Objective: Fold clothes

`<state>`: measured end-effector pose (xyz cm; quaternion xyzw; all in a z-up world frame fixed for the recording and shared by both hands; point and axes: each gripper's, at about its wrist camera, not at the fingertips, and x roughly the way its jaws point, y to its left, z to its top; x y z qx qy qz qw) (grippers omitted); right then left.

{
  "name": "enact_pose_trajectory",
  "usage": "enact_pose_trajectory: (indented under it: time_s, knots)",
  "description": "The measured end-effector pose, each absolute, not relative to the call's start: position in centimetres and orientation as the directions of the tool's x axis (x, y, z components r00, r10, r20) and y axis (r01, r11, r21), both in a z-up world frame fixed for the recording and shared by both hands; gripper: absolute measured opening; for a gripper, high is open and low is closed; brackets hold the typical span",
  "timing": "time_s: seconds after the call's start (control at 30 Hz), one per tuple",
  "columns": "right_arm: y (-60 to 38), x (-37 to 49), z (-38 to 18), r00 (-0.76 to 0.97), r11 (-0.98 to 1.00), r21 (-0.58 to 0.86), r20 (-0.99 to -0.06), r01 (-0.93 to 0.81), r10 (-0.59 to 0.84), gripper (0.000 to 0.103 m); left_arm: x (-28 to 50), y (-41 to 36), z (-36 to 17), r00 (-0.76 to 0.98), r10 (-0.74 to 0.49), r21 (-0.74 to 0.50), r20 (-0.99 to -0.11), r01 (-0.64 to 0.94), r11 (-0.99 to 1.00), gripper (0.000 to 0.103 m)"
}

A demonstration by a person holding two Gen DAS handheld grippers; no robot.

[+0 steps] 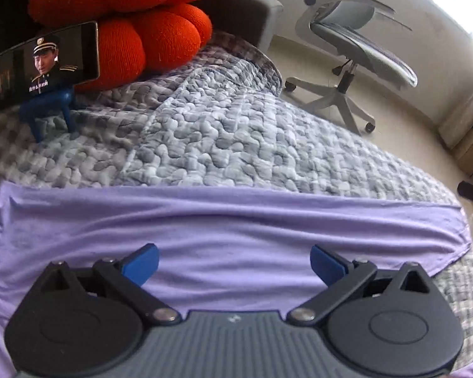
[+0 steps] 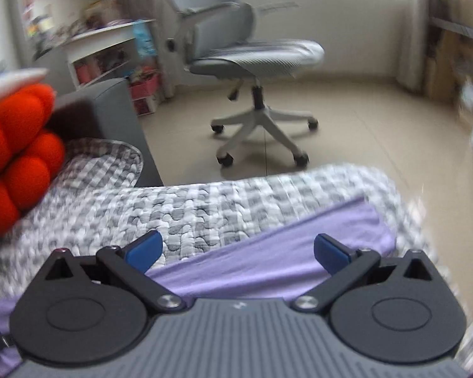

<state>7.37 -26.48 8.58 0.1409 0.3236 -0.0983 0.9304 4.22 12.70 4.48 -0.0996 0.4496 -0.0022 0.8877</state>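
- The lilac garment [image 1: 224,220] lies spread flat on the grey quilted bed [image 1: 224,138].
- The left hand-held gripper [image 1: 235,264] hangs over the garment, fingers spread, empty.
- The right hand-held gripper [image 2: 236,253] hangs over the garment's edge, likewise spread and empty.

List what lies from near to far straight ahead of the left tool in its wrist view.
Left tool, open → lilac garment spread flat → grey quilted bedspread → dark grey headboard end.

left hand-held gripper [image 1: 235,264] spread wide above purple garment [image 1: 236,230], quilted cover [image 1: 220,138]
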Motion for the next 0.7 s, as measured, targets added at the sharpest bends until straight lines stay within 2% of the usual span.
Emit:
enact_pose_trajectory:
  time_s: [0.1,0.27,0.33,0.7]
  knots:
    - [-27.3,7.6,8.5,0.764,0.911,0.271,-0.641,0.311,-0.07,0.099,4.6,12.2,3.7,0.563,-0.092,-0.162,-0.821,-0.075,0.984,0.102]
    - [-26.5,7.8,8.1,0.737,0.921,0.257,-0.674,0.294,-0.047,0.075,4.9,12.1,3.2,0.553,-0.063,-0.118,-0.831,-0.065,0.991,0.102]
    - [-26.1,7.7,7.8,0.729,0.93,0.237,-0.683,0.282,-0.047,0.071,4.9,12.2,3.3,0.553,-0.073,-0.131,-0.83,-0.066,0.989,0.102]
    - [-24.4,7.3,8.1,0.751,0.955,0.196,-0.659,0.222,-0.04,0.07,4.8,13.2,3.2,0.559,-0.065,-0.135,-0.826,-0.085,0.987,0.102]
